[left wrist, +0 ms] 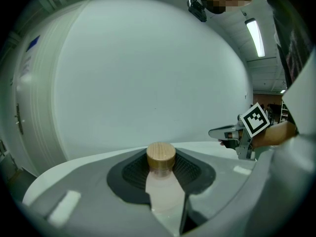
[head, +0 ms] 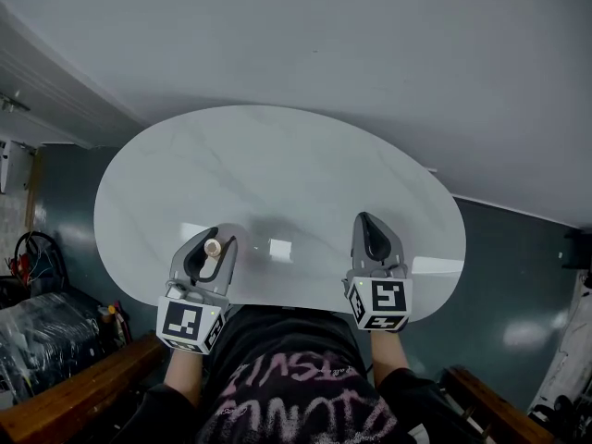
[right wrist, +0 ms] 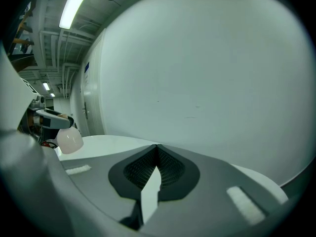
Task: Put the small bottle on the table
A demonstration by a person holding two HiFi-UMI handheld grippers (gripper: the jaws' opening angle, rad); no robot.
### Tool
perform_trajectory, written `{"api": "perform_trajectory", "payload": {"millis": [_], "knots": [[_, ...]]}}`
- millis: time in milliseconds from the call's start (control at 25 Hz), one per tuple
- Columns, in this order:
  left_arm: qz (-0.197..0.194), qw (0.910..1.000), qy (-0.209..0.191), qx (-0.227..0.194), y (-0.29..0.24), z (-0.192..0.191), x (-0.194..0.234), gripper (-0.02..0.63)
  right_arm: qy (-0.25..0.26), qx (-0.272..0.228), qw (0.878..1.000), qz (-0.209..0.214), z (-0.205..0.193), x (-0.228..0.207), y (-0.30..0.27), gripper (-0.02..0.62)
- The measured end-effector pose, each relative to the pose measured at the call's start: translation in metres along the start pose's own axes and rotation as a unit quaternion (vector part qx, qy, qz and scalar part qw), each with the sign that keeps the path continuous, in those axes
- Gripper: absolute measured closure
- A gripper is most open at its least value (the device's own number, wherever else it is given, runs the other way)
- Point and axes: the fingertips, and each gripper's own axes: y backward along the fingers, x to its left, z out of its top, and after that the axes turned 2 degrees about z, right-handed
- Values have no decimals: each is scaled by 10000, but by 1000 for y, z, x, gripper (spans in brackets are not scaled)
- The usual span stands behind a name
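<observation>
Placement is not yet done: the left gripper [head: 211,240] has its jaws clamped on the small translucent bottle with a round wooden cap [left wrist: 161,174], with the white oval marble-look table [head: 277,160] beneath it. To its right, the right gripper [head: 370,226] is closed on nothing. Lowering and release are left.

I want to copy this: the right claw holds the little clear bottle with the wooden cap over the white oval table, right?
No, it's the left claw that holds the little clear bottle with the wooden cap over the white oval table; the left gripper view shows it clamped there. The right claw is shut and empty.
</observation>
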Motion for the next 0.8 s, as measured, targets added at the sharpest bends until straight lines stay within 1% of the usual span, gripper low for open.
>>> {"api": "perform_trajectory", "payload": {"millis": [440,800], "knots": [[-46,10000,56,-22,-22,5,23,477,56,-22,10000,-25,13,3,-26,588],[-120,9999,100,-33,-44,7,37,477,259,-41,9996,-54,26,6,-41,588]]}}
